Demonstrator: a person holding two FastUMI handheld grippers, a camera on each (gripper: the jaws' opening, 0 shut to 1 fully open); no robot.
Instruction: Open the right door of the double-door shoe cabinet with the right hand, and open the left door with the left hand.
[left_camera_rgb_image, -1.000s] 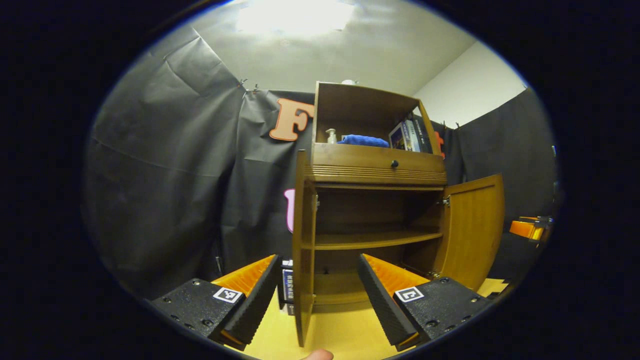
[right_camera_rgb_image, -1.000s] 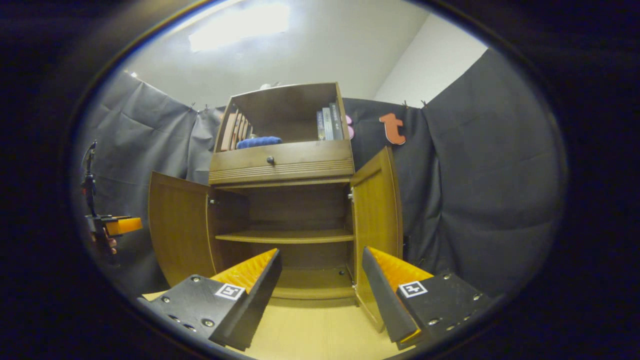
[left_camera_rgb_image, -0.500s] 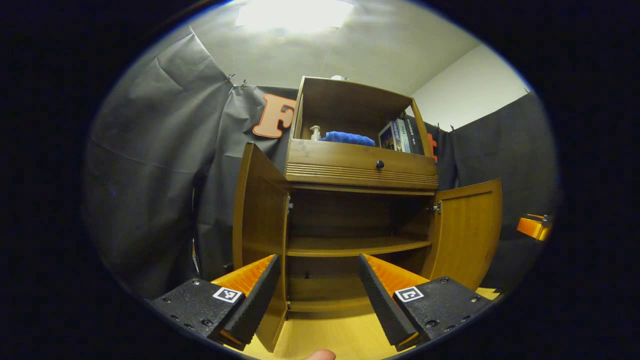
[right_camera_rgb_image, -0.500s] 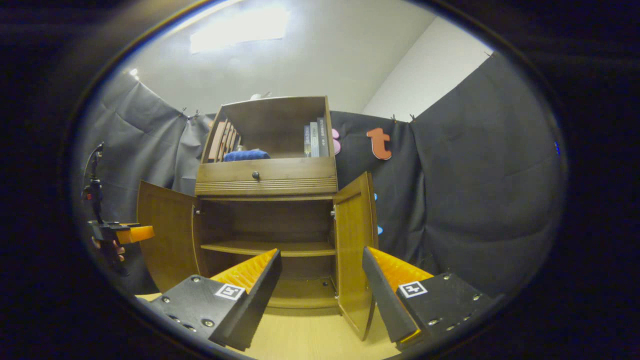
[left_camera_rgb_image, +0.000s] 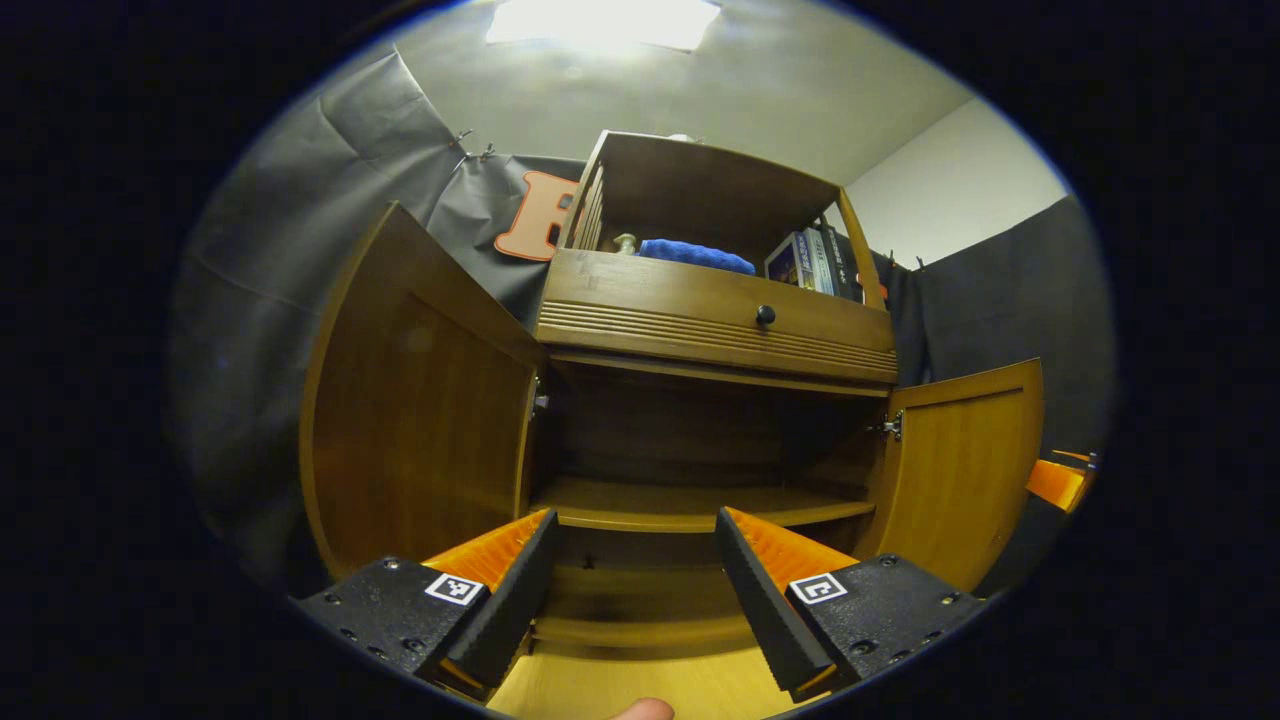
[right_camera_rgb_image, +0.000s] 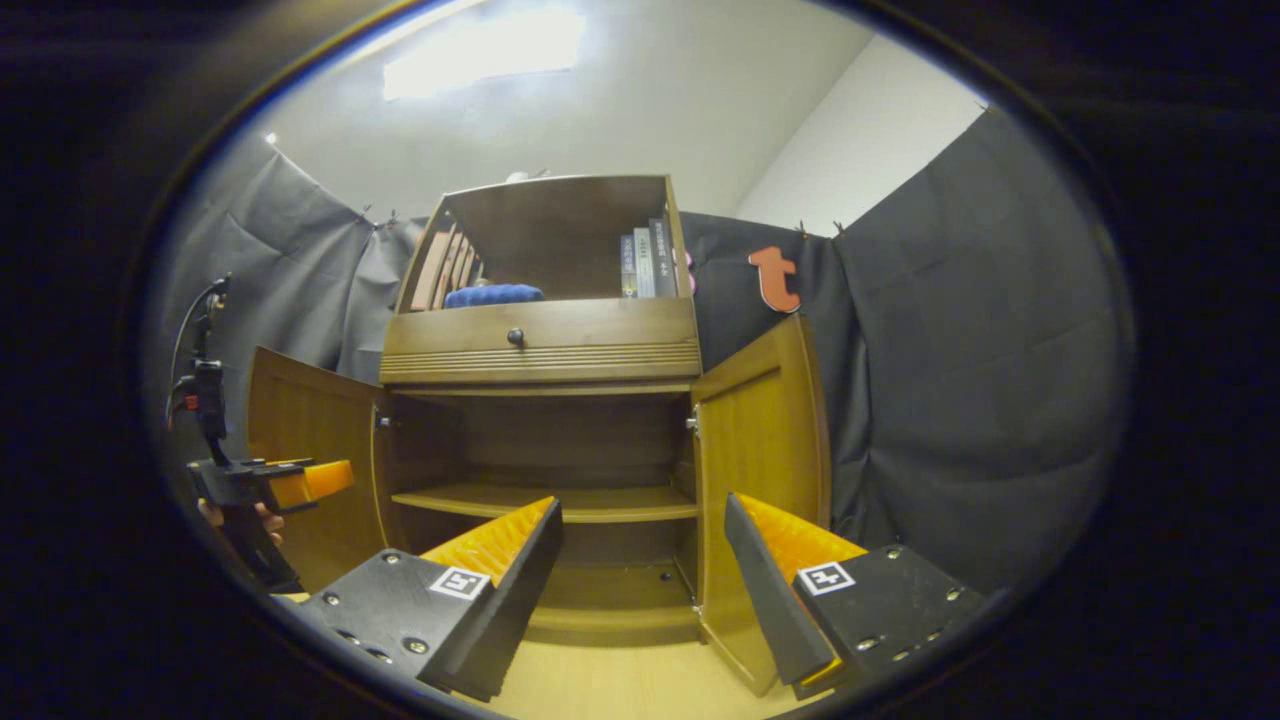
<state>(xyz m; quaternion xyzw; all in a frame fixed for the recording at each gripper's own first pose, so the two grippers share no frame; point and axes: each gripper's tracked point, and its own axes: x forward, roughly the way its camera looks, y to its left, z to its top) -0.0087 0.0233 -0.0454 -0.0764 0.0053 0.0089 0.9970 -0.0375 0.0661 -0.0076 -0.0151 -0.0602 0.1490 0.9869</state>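
Nearby, books (right_camera_rgb_image: 648, 262) and blue cloth (left_camera_rgb_image: 695, 254) top the open cabinet (right_camera_rgb_image: 540, 340).

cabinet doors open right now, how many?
2. The left door stands swung out wide on the cabinet's left; the right door stands swung out on its right. Both grippers hang open, clear of them.

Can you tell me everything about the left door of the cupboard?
The left door is a tall panel that looks like warm brown wood, with a plain framed inner face and a curved top edge. It stands swung wide open, upright, hanging from a small metal hinge on the cabinet side. Nothing grips it: the left gripper is open with its fingers apart, in front of the shelves. In the right gripper view the door shows behind that gripper.
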